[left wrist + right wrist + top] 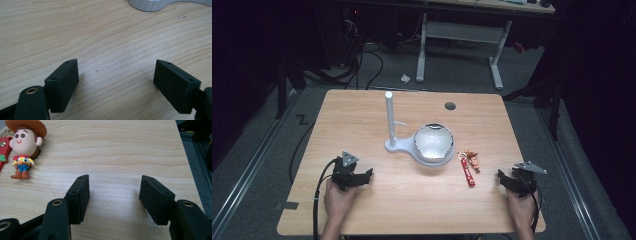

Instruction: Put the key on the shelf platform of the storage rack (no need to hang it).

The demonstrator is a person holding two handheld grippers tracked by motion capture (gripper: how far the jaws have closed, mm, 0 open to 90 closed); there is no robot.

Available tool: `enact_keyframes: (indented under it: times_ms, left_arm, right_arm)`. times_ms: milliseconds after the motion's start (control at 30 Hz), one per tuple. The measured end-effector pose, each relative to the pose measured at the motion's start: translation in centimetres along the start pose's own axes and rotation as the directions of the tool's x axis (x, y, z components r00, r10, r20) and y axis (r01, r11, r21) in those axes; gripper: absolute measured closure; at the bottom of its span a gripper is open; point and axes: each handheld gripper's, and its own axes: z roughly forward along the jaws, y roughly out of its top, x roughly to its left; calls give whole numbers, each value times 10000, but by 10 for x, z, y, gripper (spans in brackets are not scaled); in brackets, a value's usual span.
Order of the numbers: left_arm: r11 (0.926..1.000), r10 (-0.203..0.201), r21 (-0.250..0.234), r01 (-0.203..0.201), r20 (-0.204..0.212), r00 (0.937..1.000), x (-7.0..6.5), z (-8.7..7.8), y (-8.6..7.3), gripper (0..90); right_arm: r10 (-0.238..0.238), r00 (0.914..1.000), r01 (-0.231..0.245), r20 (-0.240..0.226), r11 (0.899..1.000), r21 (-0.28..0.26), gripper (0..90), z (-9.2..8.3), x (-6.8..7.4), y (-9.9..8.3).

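A keychain lies on the wooden table point(362, 115): a red strap point(468, 173) with a small cowboy figure point(473, 159) beside it. In the right gripper view the cowboy figure point(25, 147) lies at the upper left, apart from the jaws. My right gripper point(511, 181) rests near the table's right front corner, open, nothing between its pads point(80, 197). My left gripper point(353, 177) sits at the front left, open over bare wood point(115, 72). A white stand point(390, 122) with an upright post carries a white bowl-like dish point(433, 142) at the table's middle.
The stand's ribbed white base point(150, 5) shows at the top of the left gripper view. A round grommet hole point(450, 105) sits near the table's far edge. The table's right edge point(187, 157) lies close to my right gripper. A desk frame point(462, 35) stands beyond.
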Motion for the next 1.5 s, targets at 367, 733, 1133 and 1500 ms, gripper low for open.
enact_keyframes:
  times_ms: [367, 733, 1133, 1500]
  left_arm:
    - [10000, 0, 3, 0, 0, 10000, 0, 0, 0, 208]
    - [10000, 32, 10, -32, 39, 10000, 0, 0, 0, 208]
    - [10000, 30, 19, -31, 39, 10000, 0, 0, 0, 208]
    - [10000, 22, 20, -22, 37, 10000, 0, 0, 0, 208]
  right_arm:
    - [5, 10000, -5, -12, 10000, 2, 415, 0, 0, 0]
    - [-34, 10000, 34, -89, 10000, -13, 428, 0, -1, 0]
    - [-42, 9979, 30, -644, 9998, -185, 513, -4, 1, 2]
    - [-545, 9878, 485, -1459, 9978, -443, 545, -13, 21, 11]
